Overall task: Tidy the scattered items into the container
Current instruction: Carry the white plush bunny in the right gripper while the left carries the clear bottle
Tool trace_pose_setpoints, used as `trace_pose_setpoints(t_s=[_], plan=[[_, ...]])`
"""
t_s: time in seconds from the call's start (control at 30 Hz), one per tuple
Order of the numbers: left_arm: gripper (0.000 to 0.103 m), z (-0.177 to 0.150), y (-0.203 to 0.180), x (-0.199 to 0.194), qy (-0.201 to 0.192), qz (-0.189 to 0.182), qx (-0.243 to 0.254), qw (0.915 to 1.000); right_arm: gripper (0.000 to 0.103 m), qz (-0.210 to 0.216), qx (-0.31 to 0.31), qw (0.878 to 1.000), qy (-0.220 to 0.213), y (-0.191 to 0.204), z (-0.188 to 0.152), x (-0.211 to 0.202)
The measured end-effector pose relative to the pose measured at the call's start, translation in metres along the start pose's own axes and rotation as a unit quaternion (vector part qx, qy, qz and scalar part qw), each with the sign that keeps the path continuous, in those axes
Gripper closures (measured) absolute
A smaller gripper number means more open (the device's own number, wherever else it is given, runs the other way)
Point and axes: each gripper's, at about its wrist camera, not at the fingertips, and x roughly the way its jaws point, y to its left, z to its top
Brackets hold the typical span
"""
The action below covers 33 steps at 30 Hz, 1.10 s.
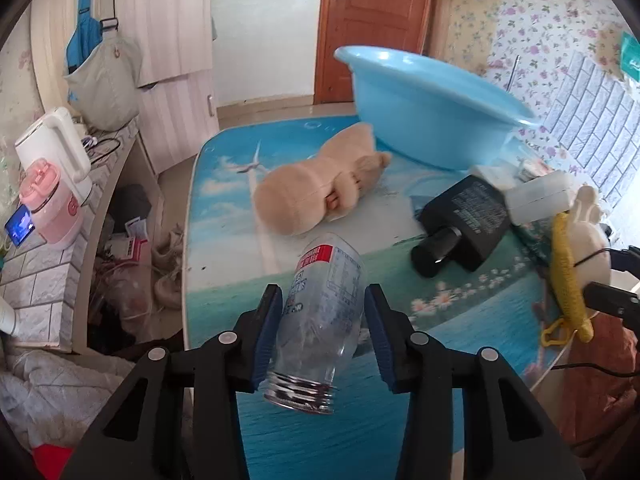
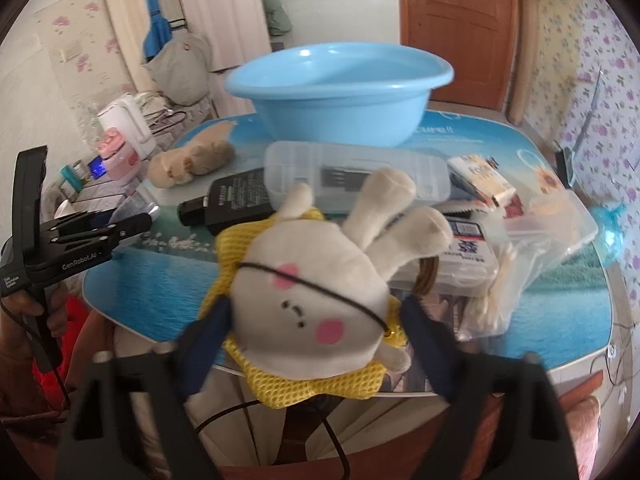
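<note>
Left gripper [image 1: 324,330] pinches a clear plastic bottle [image 1: 320,316] between its blue pads, neck toward the camera, lifted over the sea-print table [image 1: 224,264]. Beyond lie a tan plush toy [image 1: 320,186] and a black bottle [image 1: 460,226] — the blue basin [image 1: 424,120] sits behind them. Right gripper [image 2: 316,340] clamps a white bunny toy [image 2: 320,292] in yellow mesh at the table's near edge.

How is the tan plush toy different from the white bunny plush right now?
The tan plush toy lies free on the table beside the blue basin, while the white bunny plush is held between the right gripper fingers at the table's near edge. The tan toy is one plain colour; the bunny has pink cheeks and yellow mesh clothing. Both are soft toys, and neither is in the basin.
</note>
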Motion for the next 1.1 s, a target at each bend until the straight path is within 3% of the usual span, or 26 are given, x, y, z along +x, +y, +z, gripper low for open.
trace_pose_setpoints(t_s=[0.23, 0.53, 0.8, 1.1], plan=[[0.063, 0.009, -0.023, -0.019, -0.028, -0.027, 0.023, 0.999, 0.04, 0.025, 0.003, 1.0, -0.009, -0.004, 0.0, -0.007], [0.064, 0.015, -0.042, -0.032, -0.043, -0.039, 0.045, 0.9973, 0.041, 0.066, -0.011, 0.995, -0.067, 0.001, 0.006, -0.035], [0.064, 0.017, -0.042, -0.029, -0.048, -0.037, 0.044, 0.9972, 0.041, 0.065, 0.011, 0.995, -0.073, -0.01, 0.007, -0.037], [0.064, 0.011, -0.044, 0.002, -0.023, -0.035, 0.048, 0.9979, 0.04, 0.049, 0.019, 0.994, -0.095, -0.018, 0.01, -0.049]])
